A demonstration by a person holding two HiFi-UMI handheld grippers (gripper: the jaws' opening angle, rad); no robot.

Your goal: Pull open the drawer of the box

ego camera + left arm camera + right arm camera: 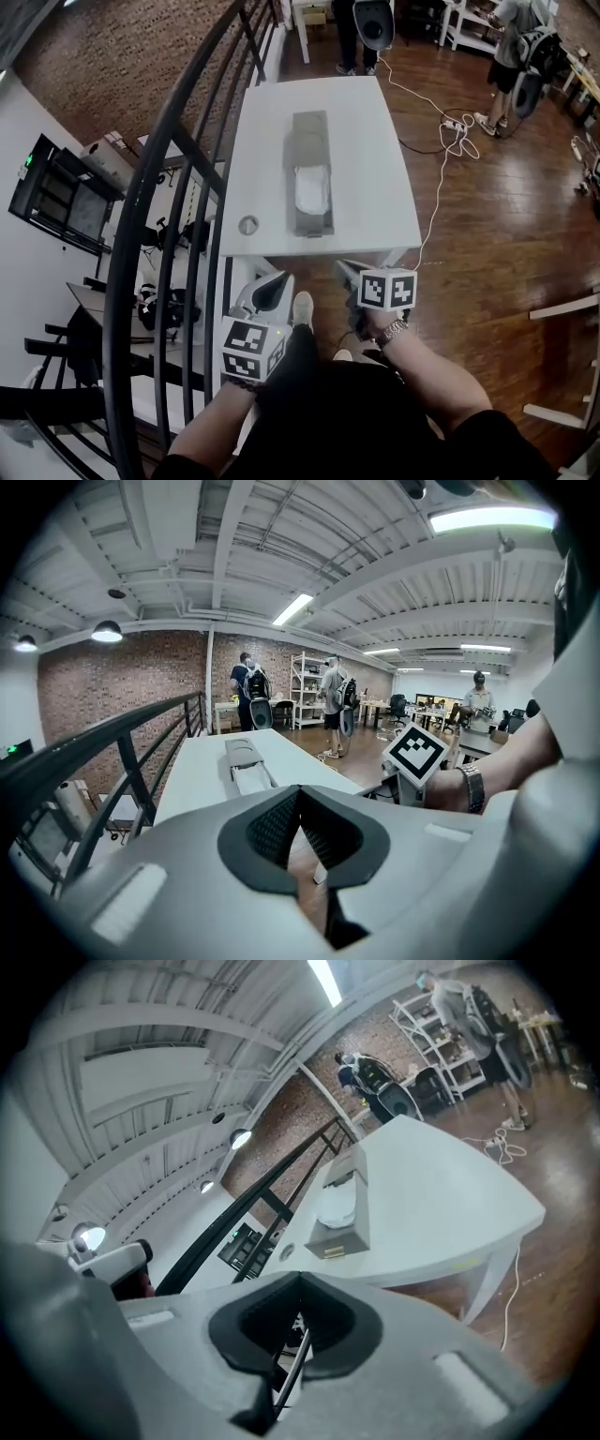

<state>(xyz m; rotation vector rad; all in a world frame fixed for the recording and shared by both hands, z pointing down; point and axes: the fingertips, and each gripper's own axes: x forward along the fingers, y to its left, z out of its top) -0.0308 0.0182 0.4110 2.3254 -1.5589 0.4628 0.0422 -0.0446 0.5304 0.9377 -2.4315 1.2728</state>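
The left gripper (298, 791) has its dark ribbed pads closed tip to tip, with nothing between them. The right gripper (298, 1281) is the same: jaws brought together, empty. In the head view both grey-white grippers, left (273, 283) and right (349, 272), hang just short of the near edge of the white rectangular table (375, 187), each topped by its marker cube and held by a bare forearm. Neither one touches the table.

The long grey box (310, 141) lies lengthwise down the middle of the table, well apart from both grippers. Its grey drawer (313, 221) stands pulled out toward the person, and something pale white (311, 187) lies inside it. A small round grey disc (248, 225) sits on the table top near the front left corner, beside the drawer.

A black metal railing (178, 187) curves along the table's left side. On the right, a white cable (441, 169) trails over the brown wooden floor (506, 234). People stand beyond the table's far end.
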